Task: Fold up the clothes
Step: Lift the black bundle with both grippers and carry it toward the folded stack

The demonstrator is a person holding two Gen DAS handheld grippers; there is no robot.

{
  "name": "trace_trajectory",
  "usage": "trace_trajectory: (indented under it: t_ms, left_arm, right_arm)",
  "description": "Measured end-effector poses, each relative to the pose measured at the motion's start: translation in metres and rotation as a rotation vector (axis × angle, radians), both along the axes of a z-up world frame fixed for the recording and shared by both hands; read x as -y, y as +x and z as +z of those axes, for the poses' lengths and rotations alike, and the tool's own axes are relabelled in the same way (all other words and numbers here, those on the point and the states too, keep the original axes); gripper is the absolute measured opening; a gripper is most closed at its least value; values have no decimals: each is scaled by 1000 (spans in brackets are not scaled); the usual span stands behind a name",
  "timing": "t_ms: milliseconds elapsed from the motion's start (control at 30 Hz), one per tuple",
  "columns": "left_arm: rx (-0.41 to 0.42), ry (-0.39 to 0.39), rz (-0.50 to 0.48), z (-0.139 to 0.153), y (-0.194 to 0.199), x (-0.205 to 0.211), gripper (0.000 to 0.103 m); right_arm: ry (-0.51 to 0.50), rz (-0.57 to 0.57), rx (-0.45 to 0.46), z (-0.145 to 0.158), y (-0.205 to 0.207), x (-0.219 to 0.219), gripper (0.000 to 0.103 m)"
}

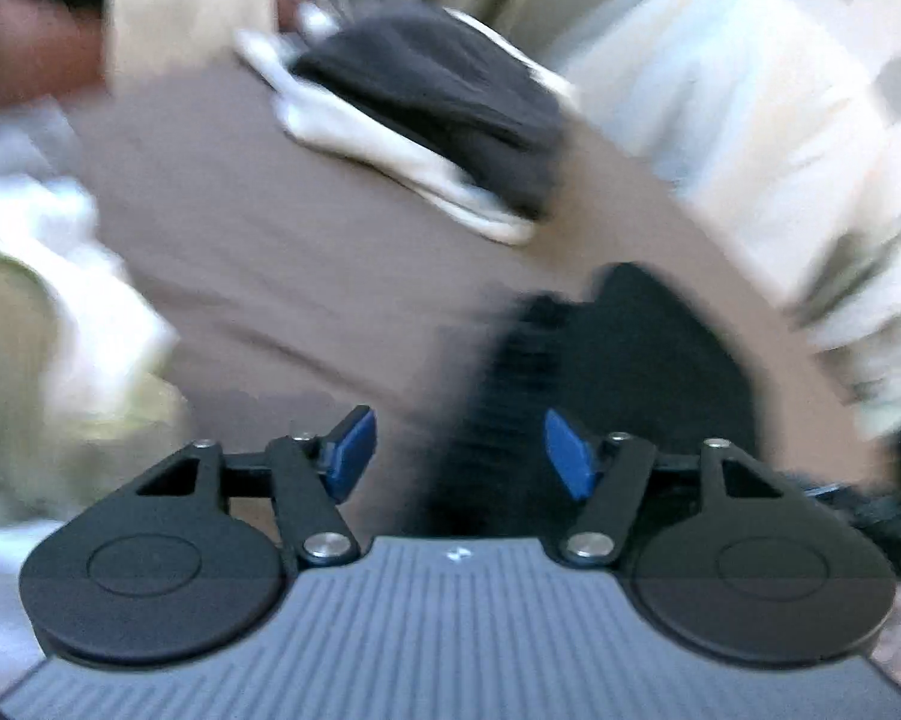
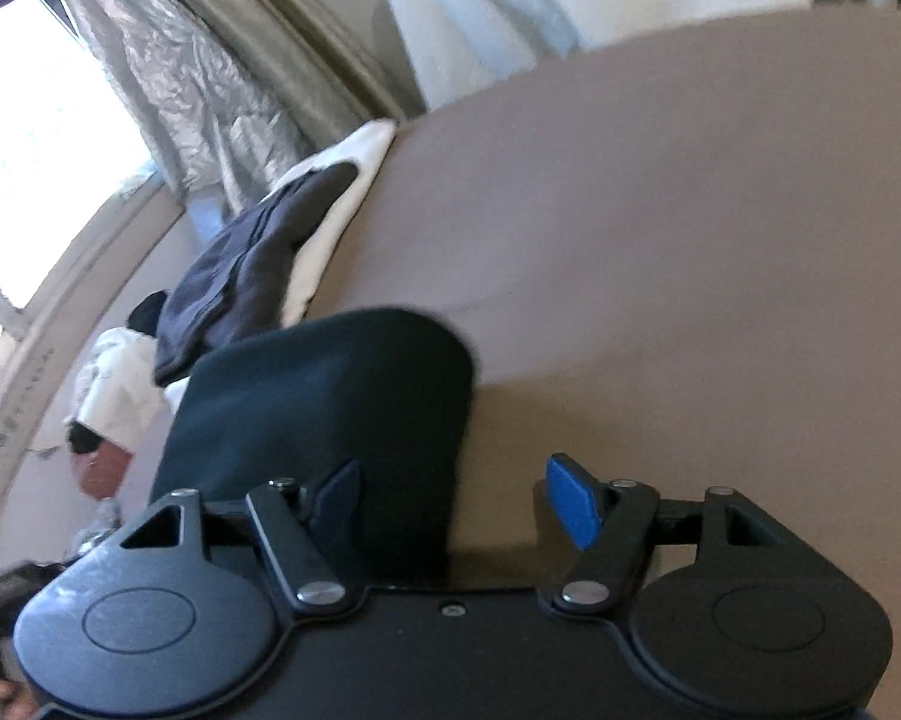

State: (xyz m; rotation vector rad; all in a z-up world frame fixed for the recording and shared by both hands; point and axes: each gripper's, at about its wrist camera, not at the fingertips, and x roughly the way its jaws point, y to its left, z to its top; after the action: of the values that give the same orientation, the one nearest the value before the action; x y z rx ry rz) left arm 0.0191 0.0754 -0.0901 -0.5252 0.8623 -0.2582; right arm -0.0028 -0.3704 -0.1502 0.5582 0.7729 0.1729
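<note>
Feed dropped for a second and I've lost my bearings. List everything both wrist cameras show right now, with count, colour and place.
Dark garment: one, black or very dark teal, on the brown surface close in front of both grippers; left view is blurred.
Folded stack: one dark grey piece lying on one white piece, far side of the surface.
Brown surface: one, taupe, under all the clothes.
White fabric: one pale mass, beyond the surface's far edge.
Curtain: one, silvery grey, beside a bright window.
Pale green and white cloth: blurred heap, left edge of the left view.
Left gripper: black, blue pads, open, holding nothing.
Right gripper: same build, open, holding nothing.
</note>
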Motion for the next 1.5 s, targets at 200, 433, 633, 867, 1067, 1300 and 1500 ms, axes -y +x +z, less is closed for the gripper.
trace_trajectory:
  t_ms: [200, 433, 633, 867, 1067, 1300, 1500]
  left_arm:
    - [-64, 82, -244, -5, 46, 33, 90]
    - [-277, -58, -337, -67, 65, 14, 100]
    - [-200, 154, -362, -49, 41, 29, 100]
    - [-147, 142, -345, -41, 45, 22, 100]
    - [-231, -103, -262, -78, 70, 14, 103]
    - [-125, -86, -356, -76, 60, 37, 86]
    - [-41, -23, -361, -52, 46, 41, 53]
  right_arm:
    - [269, 163, 9, 4, -16, 18, 80]
    - [262, 330, -175, -34, -18, -27, 89]
    - [80, 483, -185, -45, -41, -75, 89]
    - [-60, 630, -133, -26, -47, -83, 84]
    - [238, 410, -104, -29, -21, -26, 88]
    - [334, 325, -120, -62, 31, -38, 96]
    - [92, 410, 34, -17, 27, -60, 54]
